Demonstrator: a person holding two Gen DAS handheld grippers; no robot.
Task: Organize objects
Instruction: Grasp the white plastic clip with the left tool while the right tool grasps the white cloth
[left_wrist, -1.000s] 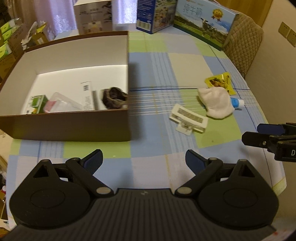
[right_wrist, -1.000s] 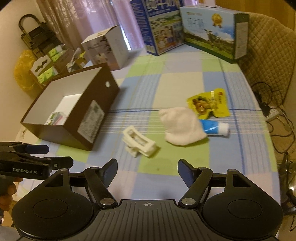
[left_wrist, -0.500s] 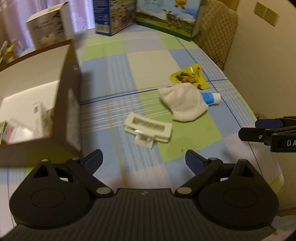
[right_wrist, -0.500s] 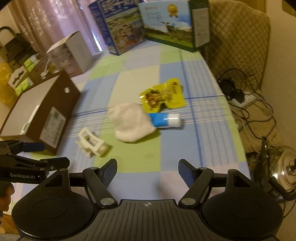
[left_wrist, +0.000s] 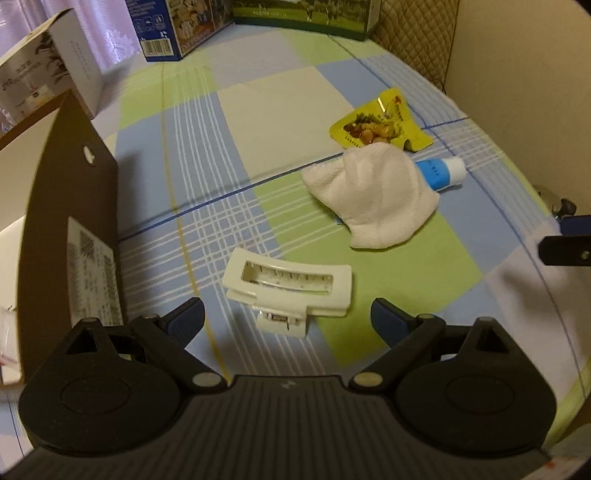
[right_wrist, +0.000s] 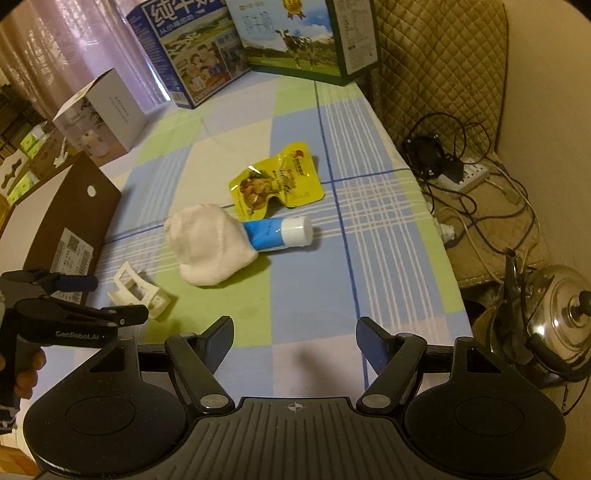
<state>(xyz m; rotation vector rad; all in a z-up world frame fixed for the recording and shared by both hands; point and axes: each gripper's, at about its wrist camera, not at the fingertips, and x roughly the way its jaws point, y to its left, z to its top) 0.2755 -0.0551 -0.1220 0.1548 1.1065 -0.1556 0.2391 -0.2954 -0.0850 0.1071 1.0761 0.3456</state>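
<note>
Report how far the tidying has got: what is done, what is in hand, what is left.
Done: nothing that these views can confirm; the brown box shows mostly its outer wall, its contents largely hidden.
In hand: nothing. The left gripper is open, with the white hair clip lying between its fingertips. The right gripper is open over bare cloth.
Left: clip, white cloth, blue tube, yellow snack pouch.

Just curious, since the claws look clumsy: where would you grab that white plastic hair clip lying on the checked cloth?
Probably from above, across the white plastic hair clip's long slotted body, one finger on each long edge. It lies flat and apart from the other things, and the open left gripper is right over it.
</note>
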